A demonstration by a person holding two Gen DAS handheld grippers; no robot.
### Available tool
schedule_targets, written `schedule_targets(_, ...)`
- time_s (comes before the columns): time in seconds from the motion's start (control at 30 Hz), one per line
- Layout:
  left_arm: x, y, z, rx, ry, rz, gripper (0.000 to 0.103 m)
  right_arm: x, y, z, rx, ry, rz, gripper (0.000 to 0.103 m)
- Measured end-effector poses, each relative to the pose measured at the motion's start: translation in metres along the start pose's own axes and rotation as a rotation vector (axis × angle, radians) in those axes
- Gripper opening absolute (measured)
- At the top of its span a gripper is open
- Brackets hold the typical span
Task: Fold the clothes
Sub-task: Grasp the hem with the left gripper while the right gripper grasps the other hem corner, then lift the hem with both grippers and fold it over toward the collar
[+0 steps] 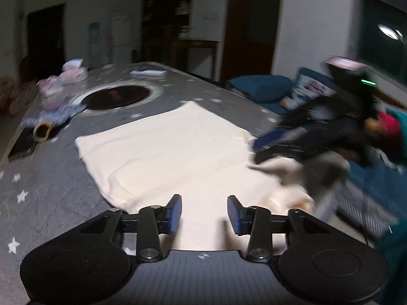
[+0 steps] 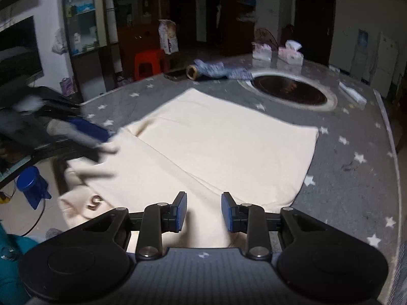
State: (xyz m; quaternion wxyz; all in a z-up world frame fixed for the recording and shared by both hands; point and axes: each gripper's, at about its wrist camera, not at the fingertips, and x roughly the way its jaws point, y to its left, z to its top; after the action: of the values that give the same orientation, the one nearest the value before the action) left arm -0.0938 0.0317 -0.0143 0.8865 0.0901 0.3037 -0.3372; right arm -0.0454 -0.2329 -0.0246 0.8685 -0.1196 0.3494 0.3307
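We see a cream garment [image 2: 208, 137] spread over a grey star-print table [image 2: 356, 178], lying mostly flat with a long crease running across it and one part laid over another on the near side. A bunched end with a small printed mark [image 2: 95, 200] hangs toward the table edge in the right wrist view. That fits a fold partly made or a piece just laid out; we cannot tell which.

Our left gripper [image 1: 204, 214] hovers above the near cloth with its blue pads [image 1: 175, 213] spread apart and nothing between them. Our right gripper [image 2: 203, 211] is likewise released, fingers apart over the cloth. In the left wrist view the right gripper appears blurred by the garment's right edge [image 1: 269, 142], and we cannot tell whether it touches the fabric there.

What could go wrong, in our judgement:
- The bunched end near the edge may slide off the table and pull the flat part with it, since it already hangs loose
- Pinching only the top layer at the overlap would leave the lower one behind and skew any fold
- The dark round inset [image 2: 290, 90] and a rolled blue cloth [image 2: 216, 70] sit beyond the garment; a wide sweep could drag fabric over them
- Fast motion, hinted by the blur, may ruffle the smooth part
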Motion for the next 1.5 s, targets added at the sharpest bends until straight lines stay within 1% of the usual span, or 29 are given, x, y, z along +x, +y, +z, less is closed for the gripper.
schedule_targets(0.03,-0.005,-0.007,-0.002,0.034,0.002,-0.005,0.047,0.006,-0.002,-0.002,0.003,0.018,-0.001,0.029)
schedule_targets(0.07,-0.01,-0.013,-0.005,0.064,0.003,-0.012,0.05,0.01,-0.003,-0.004,0.004,0.03,-0.002,0.029)
schedule_targets(0.1,-0.014,-0.02,-0.008,0.094,0.004,-0.02,0.054,0.01,-0.003,-0.006,-0.002,0.025,0.001,0.029)
schedule_targets(0.13,-0.018,-0.026,-0.011,0.124,0.005,-0.028,0.055,0.008,-0.002,-0.005,-0.007,0.027,0.002,0.029)
schedule_targets(0.23,-0.019,-0.04,-0.019,0.194,0.03,-0.048,0.055,-0.002,0.003,-0.003,-0.029,0.026,0.002,0.031)
schedule_targets(0.3,-0.012,-0.049,-0.024,0.244,0.043,-0.03,0.055,-0.009,0.007,-0.003,-0.052,0.026,-0.003,0.036)
schedule_targets(0.33,-0.008,-0.051,-0.025,0.26,0.044,-0.016,0.055,-0.013,0.009,-0.004,-0.065,0.027,-0.006,0.037)
schedule_targets(0.43,0.003,-0.057,-0.028,0.294,0.042,-0.01,0.053,-0.023,0.016,-0.007,-0.095,0.036,-0.013,0.038)
schedule_targets(0.5,0.006,-0.062,-0.032,0.336,0.041,-0.005,0.04,-0.03,0.02,-0.01,-0.116,0.042,-0.018,0.038)
schedule_targets(0.53,0.008,-0.065,-0.033,0.356,0.041,-0.002,0.038,-0.033,0.022,-0.011,-0.126,0.045,-0.021,0.04)
schedule_targets(0.57,0.008,-0.066,-0.035,0.365,0.038,-0.001,0.032,-0.036,0.024,-0.013,-0.136,0.046,-0.025,0.043)
schedule_targets(0.6,0.008,-0.068,-0.036,0.373,0.035,0.0,0.021,-0.04,0.027,-0.015,-0.146,0.046,-0.029,0.043)
schedule_targets(0.67,0.008,-0.065,-0.034,0.35,0.023,0.003,0.012,-0.048,0.032,-0.019,-0.177,0.046,-0.04,0.045)
schedule_targets(0.7,0.007,-0.063,-0.032,0.329,0.015,0.004,0.01,-0.05,0.035,-0.021,-0.189,0.048,-0.041,0.046)
schedule_targets(0.77,0.004,-0.054,-0.025,0.27,-0.005,-0.001,0.009,-0.056,0.04,-0.025,-0.215,0.054,-0.042,0.054)
schedule_targets(0.93,0.003,-0.028,-0.006,0.111,-0.044,-0.001,0.008,-0.06,0.056,-0.035,-0.323,0.06,-0.018,0.055)
schedule_targets(1.03,0.008,-0.018,0.001,0.068,-0.047,-0.007,0.008,-0.052,0.066,-0.038,-0.373,0.043,-0.016,0.055)
schedule_targets(1.1,0.011,-0.015,0.004,0.056,-0.047,-0.009,0.008,-0.044,0.068,-0.037,-0.376,0.026,-0.014,0.055)
schedule_targets(1.2,0.012,-0.013,0.005,0.041,-0.042,-0.018,0.009,-0.031,0.066,-0.032,-0.354,0.018,0.0,0.047)
schedule_targets(1.23,0.012,-0.012,0.005,0.036,-0.039,-0.021,0.009,-0.026,0.064,-0.03,-0.337,0.026,0.01,0.043)
schedule_targets(1.27,0.011,-0.012,0.003,0.036,-0.035,-0.021,0.012,-0.023,0.061,-0.028,-0.317,0.032,0.019,0.034)
schedule_targets(1.33,0.008,-0.013,-0.001,0.039,-0.028,-0.015,0.013,-0.02,0.054,-0.022,-0.271,0.04,0.037,0.024)
schedule_targets(1.37,0.006,-0.014,-0.004,0.044,-0.026,-0.008,0.016,-0.019,0.051,-0.02,-0.251,0.042,0.045,0.021)
schedule_targets(1.4,0.004,-0.016,-0.007,0.048,-0.025,-0.002,0.021,-0.019,0.049,-0.018,-0.241,0.041,0.046,0.019)
schedule_targets(1.47,-0.002,-0.019,-0.013,0.07,-0.02,0.015,0.025,-0.019,0.046,-0.015,-0.223,0.038,0.047,0.018)
schedule_targets(1.5,-0.004,-0.021,-0.016,0.08,-0.017,0.026,0.03,-0.019,0.045,-0.014,-0.214,0.037,0.048,0.017)
